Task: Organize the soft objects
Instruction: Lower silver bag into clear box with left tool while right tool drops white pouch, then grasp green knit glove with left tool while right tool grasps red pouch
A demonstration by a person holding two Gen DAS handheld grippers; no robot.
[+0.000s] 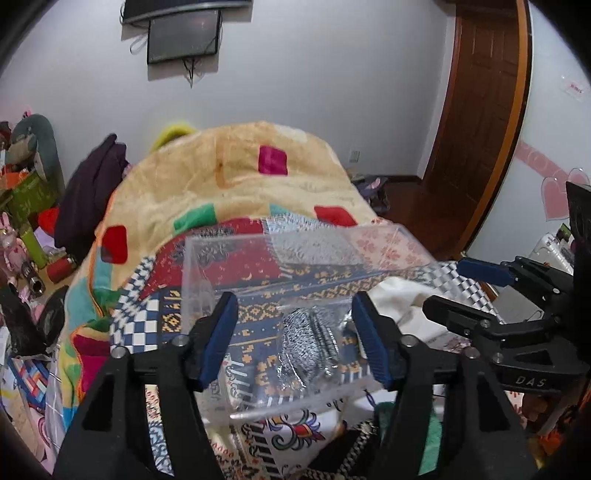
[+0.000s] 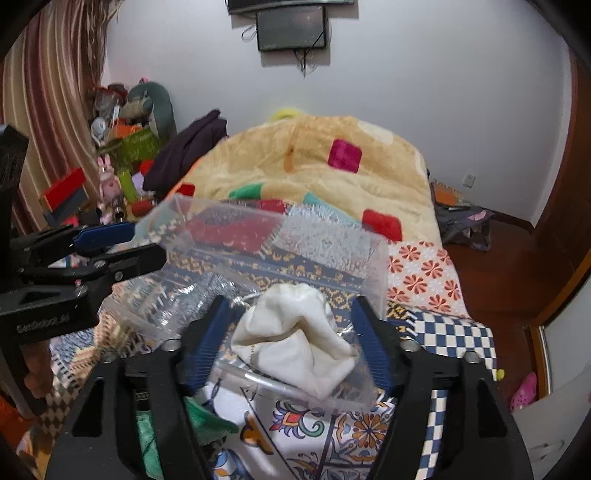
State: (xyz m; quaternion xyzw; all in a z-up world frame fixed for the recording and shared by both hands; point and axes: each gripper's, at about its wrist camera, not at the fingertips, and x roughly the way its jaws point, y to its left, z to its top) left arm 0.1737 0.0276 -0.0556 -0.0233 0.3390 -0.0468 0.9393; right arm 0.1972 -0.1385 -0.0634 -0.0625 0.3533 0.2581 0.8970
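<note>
Nearest in the left wrist view, the left claw (image 1: pixel 295 339) stands wide open, its blue-padded fingers (image 1: pixel 218 339) spread to either side of a clear plastic box (image 1: pixel 295 258) without pressing on it. Through the box's wall, a black-and-white speckled soft item (image 1: pixel 306 347) lies inside, low on the near side. The box rests on a patchwork bedspread (image 1: pixel 155 325) printed with blue-and-white checks and ornaments.

In the right wrist view, the right claw (image 2: pixel 291 343) is likewise spread wide, released, with a crumpled white cloth (image 2: pixel 295 332) lying between its blue fingers (image 2: pixel 369 347); whether either pad touches the cloth cannot be told. The cloth sits at the near edge of the same clear box (image 2: pixel 280 236), seemingly over its rim. A green fabric piece (image 2: pixel 207 421) lies just below the claw on the bedspread (image 2: pixel 454 332).

The left claw also shows at the left of the right wrist view (image 2: pixel 122 243), at the box's left wall, with its blue pad against the corner.

Beyond the box, a beige fleece blanket (image 1: pixel 236 177) with coloured squares is heaped on the bed. A dark purple garment (image 1: pixel 92 188) lies at its left side. Farther back stand the white wall, a wall-mounted screen (image 1: pixel 183 35) and a brown wooden door (image 1: pixel 480 110).
</note>
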